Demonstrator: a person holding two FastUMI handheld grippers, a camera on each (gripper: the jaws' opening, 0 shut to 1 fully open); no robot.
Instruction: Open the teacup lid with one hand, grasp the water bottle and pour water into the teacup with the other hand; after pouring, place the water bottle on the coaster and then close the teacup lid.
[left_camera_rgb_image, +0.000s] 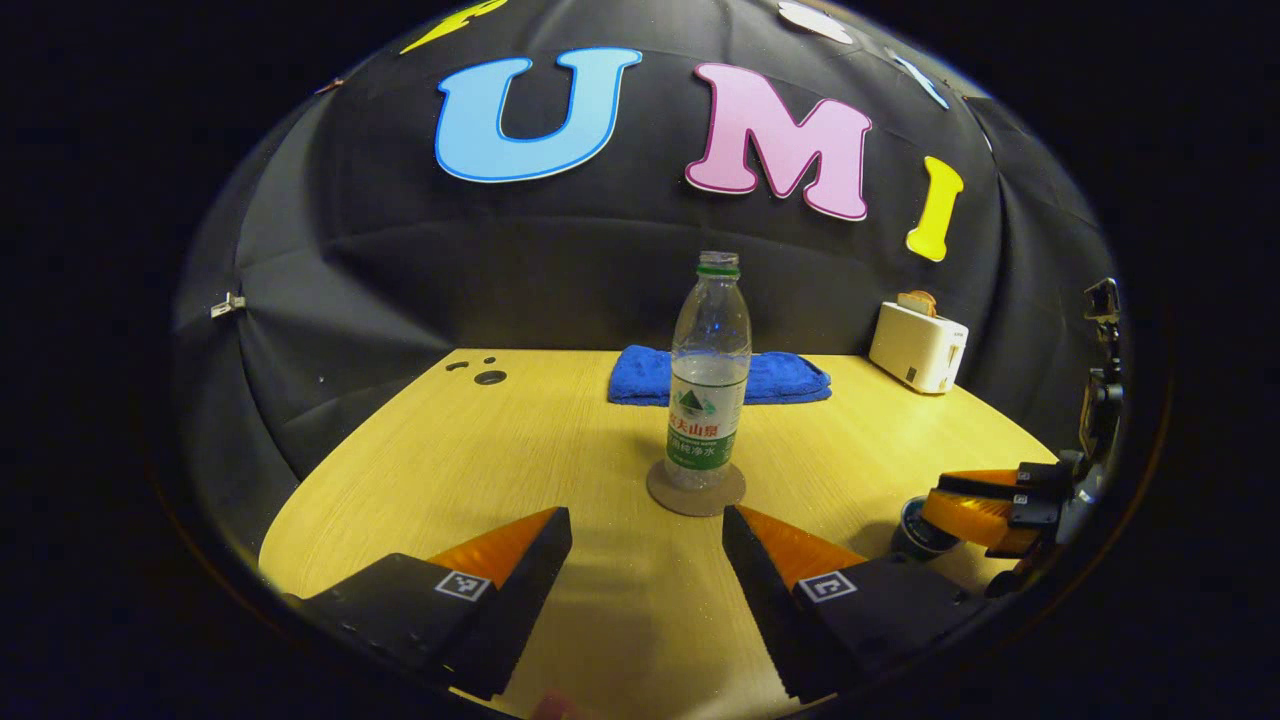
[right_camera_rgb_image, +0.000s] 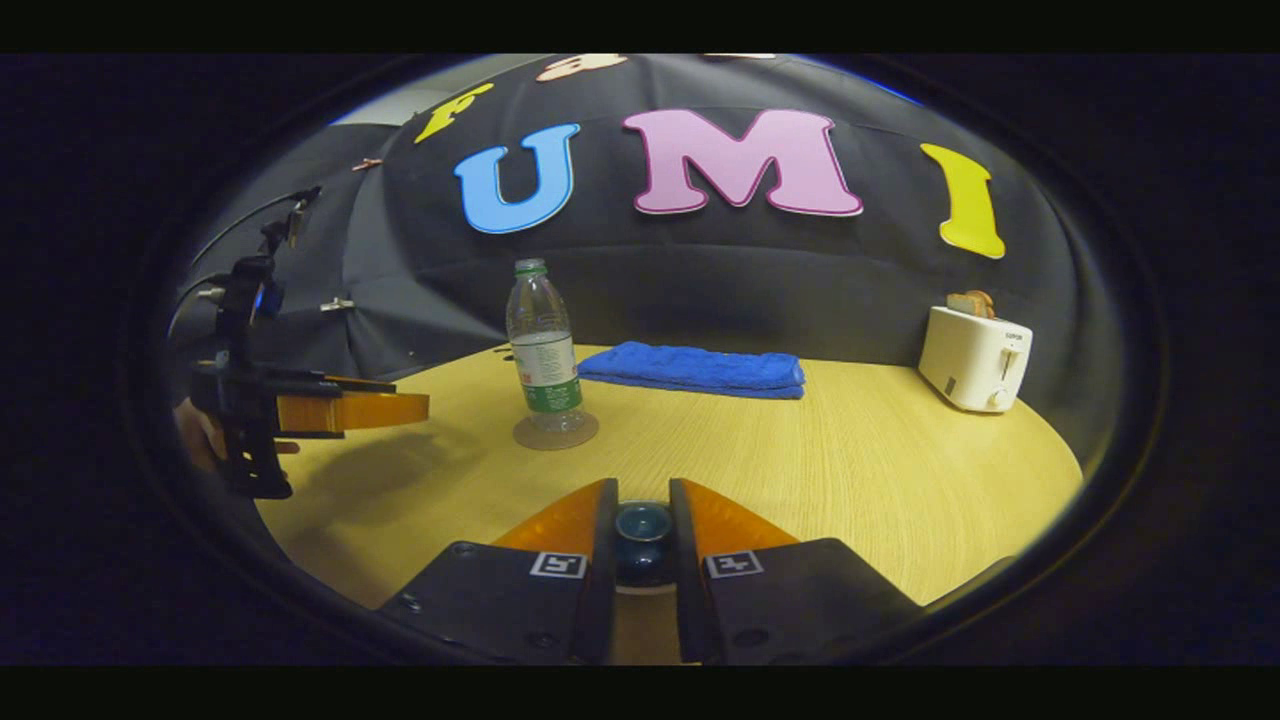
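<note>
A: Where is the bottle (left_camera_rgb_image: 708, 375)?

B: Upright on the coaster (left_camera_rgb_image: 695, 490), near the middle of the table (left_camera_rgb_image: 480, 470). Its cap is green and nothing touches it. In the right gripper view the bottle (right_camera_rgb_image: 544, 345) sits on the coaster (right_camera_rgb_image: 555, 432) too, left of centre.

A: And the left gripper (left_camera_rgb_image: 645, 535)?

B: Spread wide and empty — its two fingers stand just short of the coaster, one to either side of it, apart from the bottle. In the right gripper view the left gripper (right_camera_rgb_image: 350, 410) shows from the side, left of the bottle, with a hand (right_camera_rgb_image: 200, 435) behind it.

A: The right gripper (right_camera_rgb_image: 642, 535)?

B: Nearly pressed together — its fingers pinch the dark blue knob of the teacup lid (right_camera_rgb_image: 643, 530) between them. In the left gripper view the right gripper (left_camera_rgb_image: 975, 510) is right of the coaster, over the teacup (left_camera_rgb_image: 920, 530). Whether the lid rests on the cup or is lifted, I cannot tell.

A: What lies behind the bottle?

B: A folded blue towel (left_camera_rgb_image: 720, 378) just behind it, and a white toaster (left_camera_rgb_image: 917, 346) with bread in it, off to the bottle's right at the back.
</note>
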